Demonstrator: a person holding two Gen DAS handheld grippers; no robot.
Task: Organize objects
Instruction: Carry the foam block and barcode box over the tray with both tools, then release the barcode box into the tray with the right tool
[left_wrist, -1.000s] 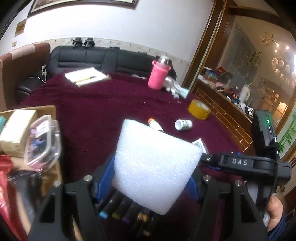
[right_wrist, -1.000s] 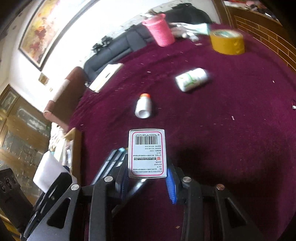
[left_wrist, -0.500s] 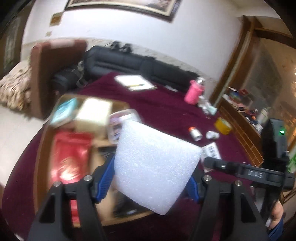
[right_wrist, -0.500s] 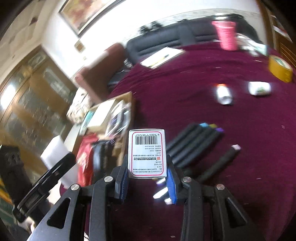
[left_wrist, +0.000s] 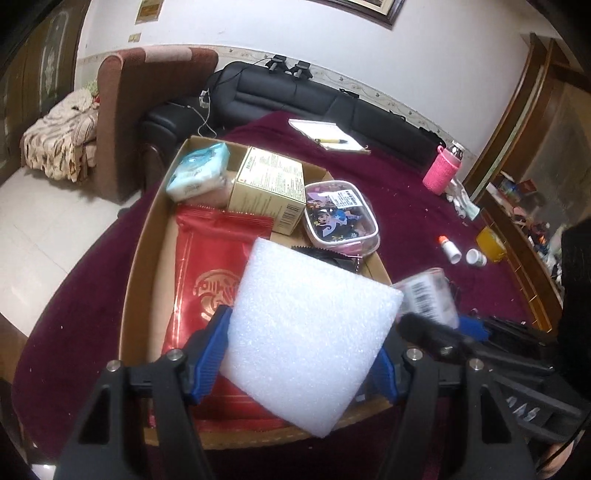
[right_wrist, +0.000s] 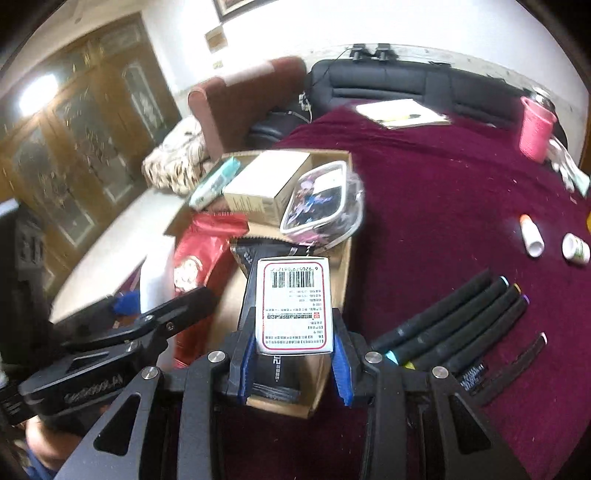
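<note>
We carry foam (left_wrist: 306, 332) in left hand-held gripper (left_wrist: 299, 354), carton (right_wrist: 294, 304) clamped in right (right_wrist: 295, 360); both over box (left_wrist: 147, 236); next: lower, release inside.

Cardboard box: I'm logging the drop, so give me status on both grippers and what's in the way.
Left gripper shut on foam block. Right gripper shut on barcode box. Both over the cardboard box; red bag fills it.

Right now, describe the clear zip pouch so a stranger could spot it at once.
Find the open cardboard box on the maroon tablecloth. At its far right corner, beside the tan carton, lies the clear pouch. Only it is see-through, white-edged, with cartoon figures inside.
</note>
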